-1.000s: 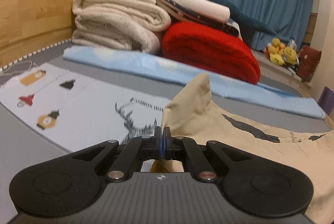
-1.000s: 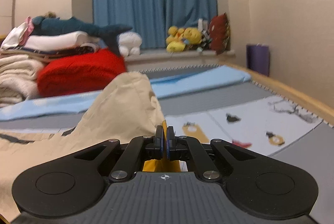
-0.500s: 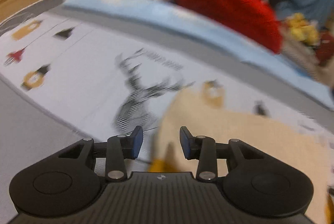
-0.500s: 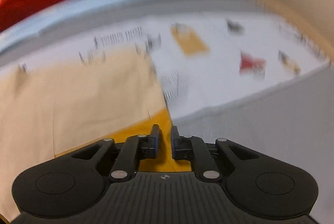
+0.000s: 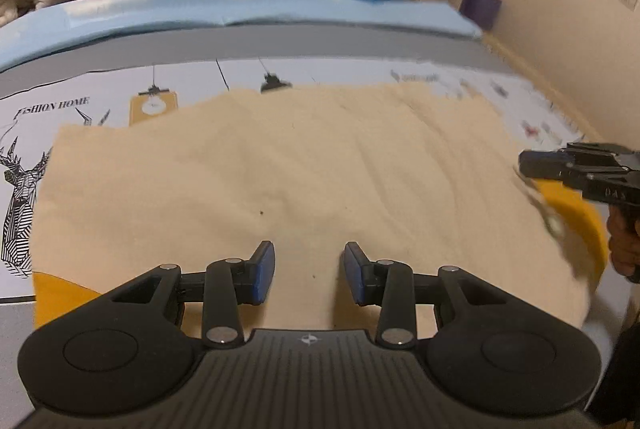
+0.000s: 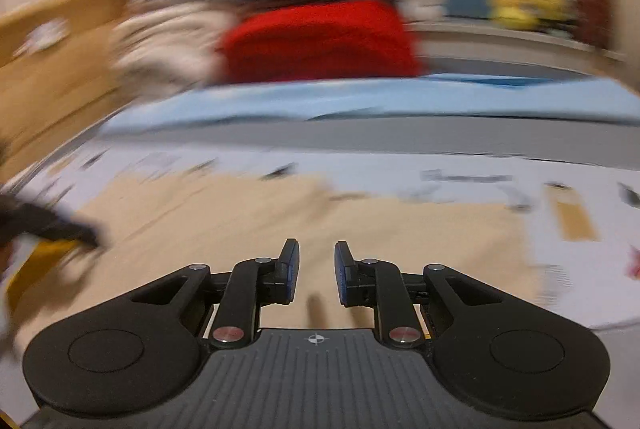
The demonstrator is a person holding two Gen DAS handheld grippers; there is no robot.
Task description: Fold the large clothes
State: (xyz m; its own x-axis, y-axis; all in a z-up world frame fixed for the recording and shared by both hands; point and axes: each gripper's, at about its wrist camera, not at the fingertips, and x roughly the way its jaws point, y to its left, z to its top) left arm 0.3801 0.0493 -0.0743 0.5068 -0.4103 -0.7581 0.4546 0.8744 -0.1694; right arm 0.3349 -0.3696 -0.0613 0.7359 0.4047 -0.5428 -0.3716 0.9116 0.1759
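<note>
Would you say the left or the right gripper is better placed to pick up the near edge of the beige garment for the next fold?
Probably the left. The left gripper hangs open over the beige garment in a sharp view. The right gripper, its jaws opening with nothing between them, shows a blurred view.

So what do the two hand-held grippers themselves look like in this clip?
Both match. The left hand-held gripper and right hand-held gripper have matte black ribbed bodies, round side pads, silver pivot pins, a small white compass-like mark, and blue finger pads. No cables show.
</note>
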